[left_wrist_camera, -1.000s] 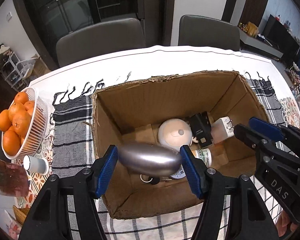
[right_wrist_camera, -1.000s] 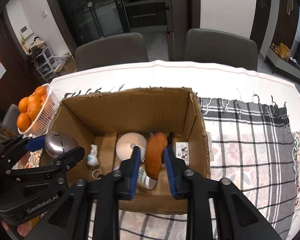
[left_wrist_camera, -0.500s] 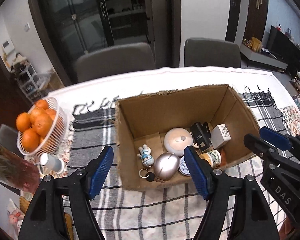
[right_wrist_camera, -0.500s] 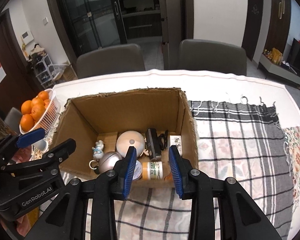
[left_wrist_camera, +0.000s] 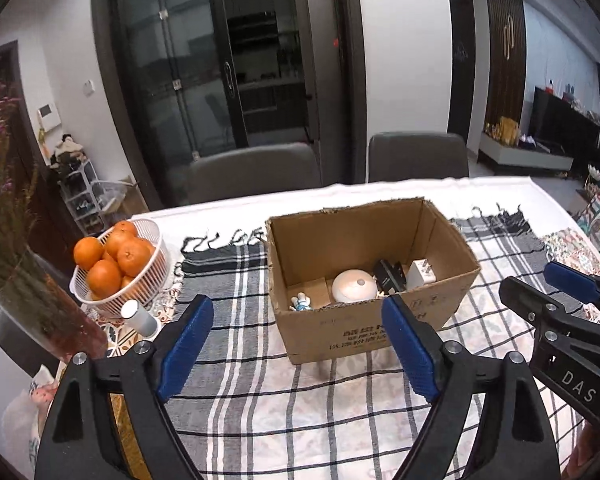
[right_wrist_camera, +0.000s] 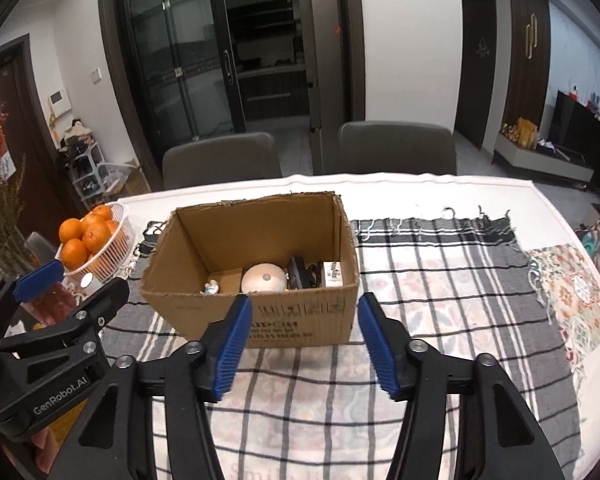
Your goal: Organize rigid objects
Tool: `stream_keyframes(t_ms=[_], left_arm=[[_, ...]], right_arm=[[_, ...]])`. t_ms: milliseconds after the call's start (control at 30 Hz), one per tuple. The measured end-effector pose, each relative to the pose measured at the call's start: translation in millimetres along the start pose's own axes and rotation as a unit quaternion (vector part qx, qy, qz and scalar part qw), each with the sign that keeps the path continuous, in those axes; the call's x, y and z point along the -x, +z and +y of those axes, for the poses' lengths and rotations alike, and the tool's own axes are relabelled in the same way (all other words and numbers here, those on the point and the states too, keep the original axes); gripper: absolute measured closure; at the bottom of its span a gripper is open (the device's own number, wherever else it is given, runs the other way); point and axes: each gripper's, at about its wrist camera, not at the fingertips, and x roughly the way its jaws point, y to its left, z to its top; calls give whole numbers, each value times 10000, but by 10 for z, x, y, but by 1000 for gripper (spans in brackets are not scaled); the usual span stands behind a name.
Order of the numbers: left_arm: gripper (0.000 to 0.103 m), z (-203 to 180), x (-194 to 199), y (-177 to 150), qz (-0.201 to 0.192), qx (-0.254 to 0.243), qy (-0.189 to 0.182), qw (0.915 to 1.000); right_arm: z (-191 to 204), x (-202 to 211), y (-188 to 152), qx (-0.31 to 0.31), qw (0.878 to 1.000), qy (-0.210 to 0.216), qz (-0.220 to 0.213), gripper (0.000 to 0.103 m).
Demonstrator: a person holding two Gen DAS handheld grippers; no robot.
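Both the left gripper (left_wrist_camera: pixel 296 350) and right gripper (right_wrist_camera: pixel 305 342) are spread, empty; the cardboard box (right_wrist_camera: pixel 256 304), frame centre, could be nudged.

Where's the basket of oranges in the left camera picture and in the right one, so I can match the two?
Left wrist view: the basket of oranges sits left of centre, left of the cardboard box, above the left claw.
Right wrist view: the basket is at the far left edge, left of the box.
Shared landmark: the cardboard box on the plaid cloth.
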Motion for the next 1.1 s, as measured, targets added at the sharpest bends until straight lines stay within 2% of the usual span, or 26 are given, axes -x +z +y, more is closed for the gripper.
stream_keyframes(t_ms=[233, 300, 400, 633, 800, 1100], left_arm=[[4, 21, 432, -245, -487, 13, 93, 9988], [4, 22, 528, -312, -568, 27, 126, 9983], [0, 25, 642, -414, -658, 74, 151, 9977], [0, -20, 878, -665, -899, 57, 272, 9956], [0, -21, 1035, -830, -941, 180, 165, 9953], [0, 45, 1212, -1042, -928, 333, 40, 9951]], right_arm=[[-15, 440, -227, -59, 9990, -270, -354, 29], [-6, 560, -319, -52, 9983, -354, -467, 26], [-2, 693, -442, -25, 9974, -439, -571, 26], [-32, 920, -740, -36, 9954, -653, -705, 24], [-100, 1003, -943, -162, 9965, -531, -629, 24], [-55, 1219, -1177, -234, 9957, -497, -746, 24]])
